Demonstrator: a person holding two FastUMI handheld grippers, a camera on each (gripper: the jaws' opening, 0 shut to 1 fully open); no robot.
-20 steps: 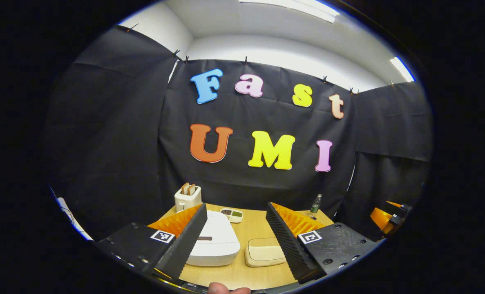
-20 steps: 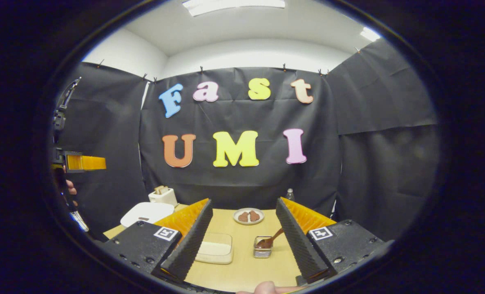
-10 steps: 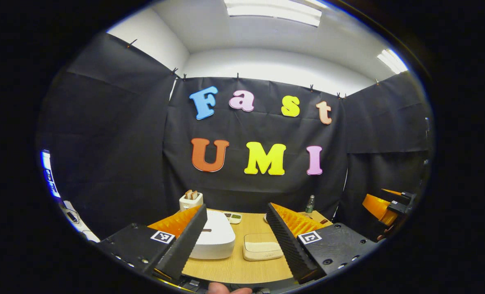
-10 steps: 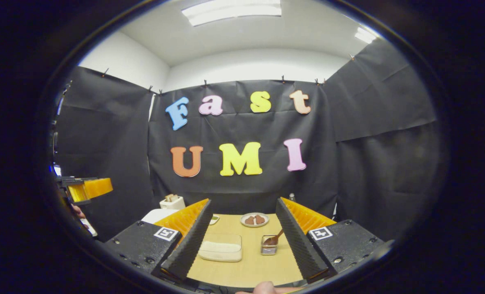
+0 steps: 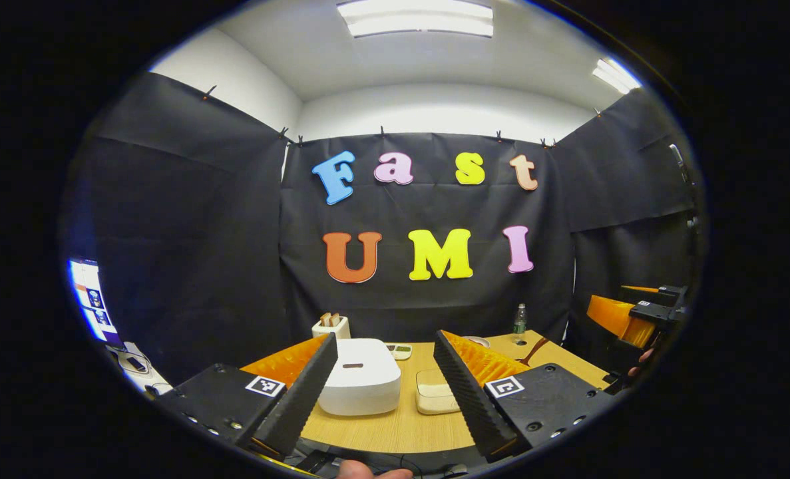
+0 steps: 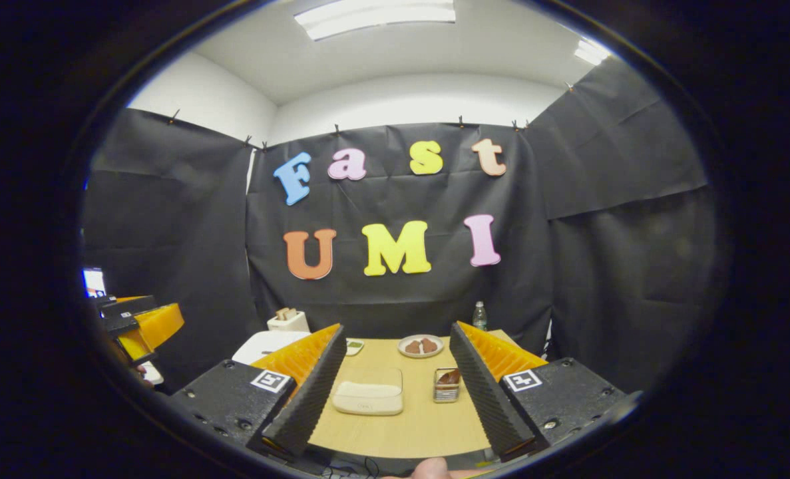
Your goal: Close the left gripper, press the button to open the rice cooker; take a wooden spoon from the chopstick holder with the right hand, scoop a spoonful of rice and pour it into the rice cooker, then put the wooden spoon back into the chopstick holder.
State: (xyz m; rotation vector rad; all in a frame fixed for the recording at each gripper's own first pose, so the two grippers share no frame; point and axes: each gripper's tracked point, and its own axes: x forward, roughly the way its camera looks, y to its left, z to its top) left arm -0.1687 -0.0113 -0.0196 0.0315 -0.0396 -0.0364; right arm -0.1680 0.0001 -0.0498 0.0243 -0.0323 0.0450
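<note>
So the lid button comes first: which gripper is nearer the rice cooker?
Left. The left gripper hangs open facing the rice cooker, which sits just beyond its left finger. The right gripper faces the rice box; the cooker lies off to its left.

white rice cooker [image 5: 359, 376] left on wooden desk [image 5: 395, 429] | clear rice box [image 6: 368, 398] centre | metal chopstick holder [image 6: 446, 387] right of box

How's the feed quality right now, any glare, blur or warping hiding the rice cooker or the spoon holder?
Left gripper view: sharp, evenly lit by the ceiling lights, no glare on the closed rice cooker; fisheye warping bends the walls and the table edge. Right gripper view: equally sharp, the spoon holder is small but clear, partly cut off by the right tongs; the screen at the far left is washed out.
</note>
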